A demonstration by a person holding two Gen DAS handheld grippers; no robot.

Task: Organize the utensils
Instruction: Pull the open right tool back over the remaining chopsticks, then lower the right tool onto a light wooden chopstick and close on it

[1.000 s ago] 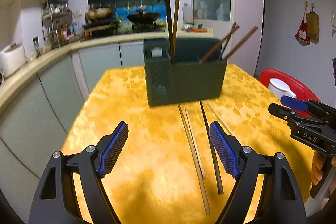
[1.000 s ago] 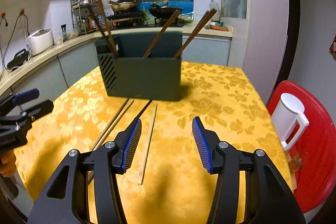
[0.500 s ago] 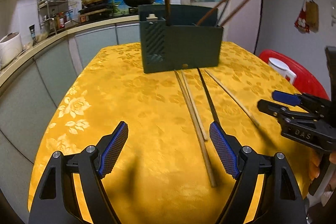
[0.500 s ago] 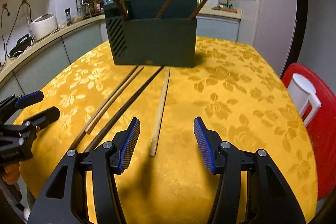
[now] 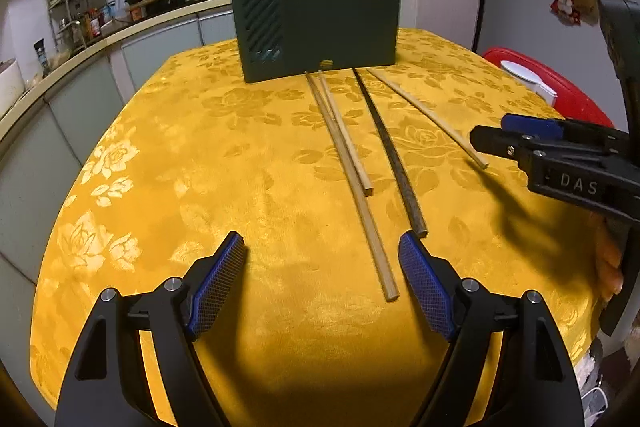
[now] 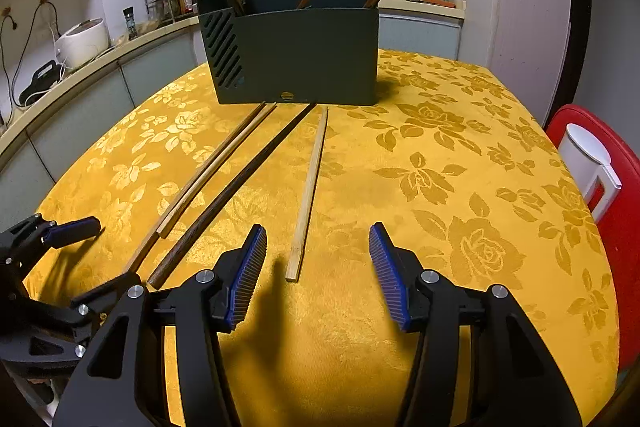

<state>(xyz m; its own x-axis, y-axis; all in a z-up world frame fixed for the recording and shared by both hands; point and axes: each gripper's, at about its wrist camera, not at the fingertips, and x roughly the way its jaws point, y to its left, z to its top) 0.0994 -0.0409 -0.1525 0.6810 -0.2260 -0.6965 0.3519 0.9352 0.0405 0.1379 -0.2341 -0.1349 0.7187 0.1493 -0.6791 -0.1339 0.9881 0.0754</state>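
Note:
A dark green utensil holder (image 5: 320, 27) stands at the far side of the yellow table (image 5: 200, 155), with several chopsticks upright in it. Several more lie in front of it: two pale ones (image 5: 344, 163), a dark one (image 5: 392, 159) and a thin pale one (image 5: 428, 115). My left gripper (image 5: 322, 247) hovers open low over the cloth, and the near end of the longest pale chopstick reaches between its fingers. My right gripper (image 6: 317, 239) is open too, with the near end of the thin pale chopstick (image 6: 308, 191) between its blue pads (image 6: 248, 271), untouched.
A red stool (image 6: 624, 227) with a white lidded container (image 6: 584, 159) stands just off the table's right edge. A kitchen counter with a rice cooker (image 6: 82, 41) and a rack of bottles runs along the left. The holder (image 6: 296, 55) blocks the far middle.
Both grippers have sunk towards the table and tipped downward, so the lying chopsticks are now close under the fingers. Neither jaw opening has visibly changed.

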